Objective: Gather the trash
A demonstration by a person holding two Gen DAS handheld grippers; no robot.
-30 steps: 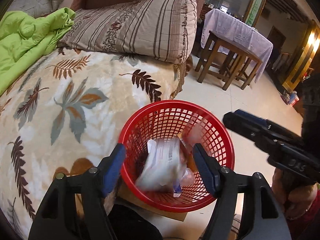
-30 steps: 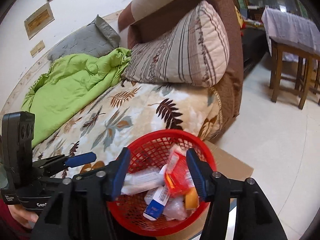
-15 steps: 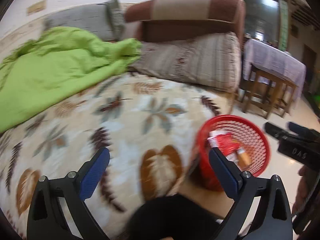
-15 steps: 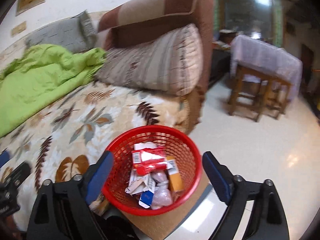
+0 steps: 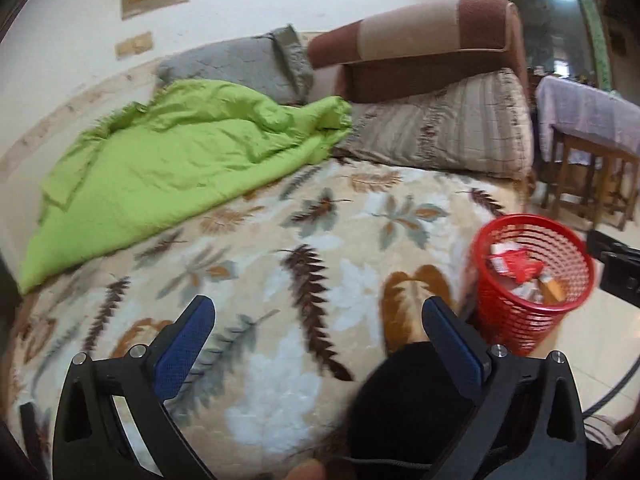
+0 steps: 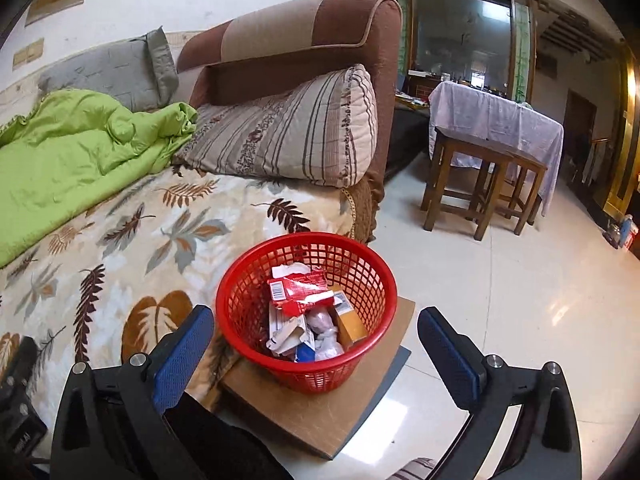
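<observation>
Beside the bed, red basket holds trash; both grippers empty.

The basket is red mesh; the quilt is bright green. The blanket is cream with brown and grey leaves, the pillow beige with brown stripes.

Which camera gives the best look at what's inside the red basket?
The right wrist view: the red basket sits near the middle, sharp, with its red wrapper and orange box plainly visible. The left wrist view shows the basket blurred, off to the right.
</observation>
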